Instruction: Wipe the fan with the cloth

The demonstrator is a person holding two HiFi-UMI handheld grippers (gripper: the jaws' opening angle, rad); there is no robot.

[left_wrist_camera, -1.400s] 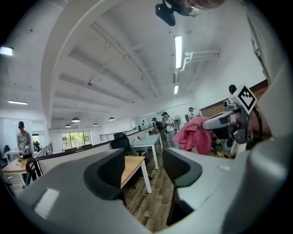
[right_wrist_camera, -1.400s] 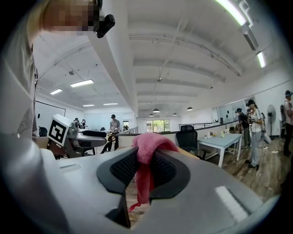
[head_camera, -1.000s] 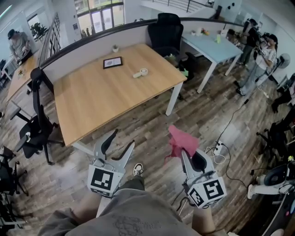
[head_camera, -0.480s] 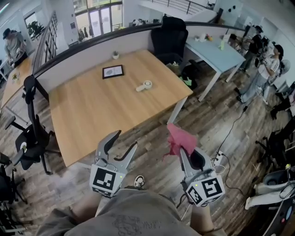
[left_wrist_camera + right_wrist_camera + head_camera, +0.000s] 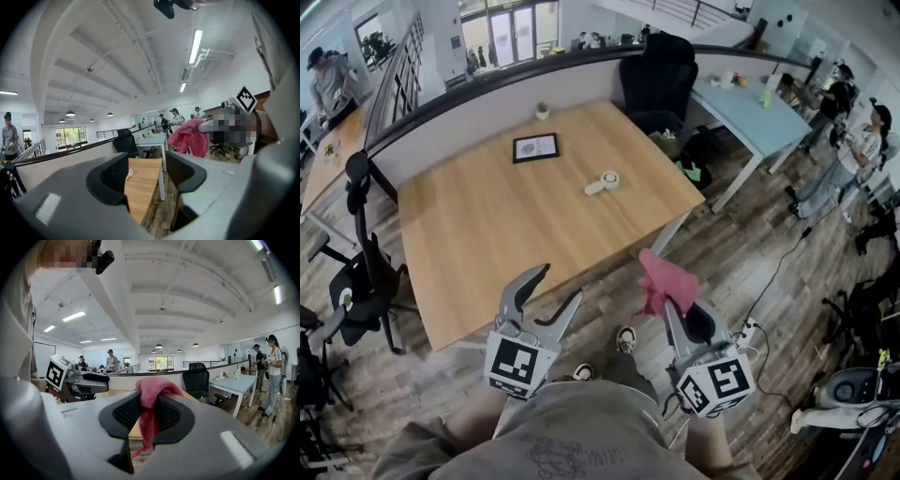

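Head view: my left gripper [image 5: 560, 283] was held with its jaws apart and empty. Beyond it the fan [image 5: 602, 182] lay on the wooden table [image 5: 487, 225], long axis roughly left to right, round head rightward. My right gripper [image 5: 673, 307] clamped the pink cloth [image 5: 661, 278].

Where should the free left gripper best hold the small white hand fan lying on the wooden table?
Probably its short handle, from above with jaws across it: the small white hand fan lies flat on the wooden table, and the handle looks narrower than the round head. The left gripper is open and empty.
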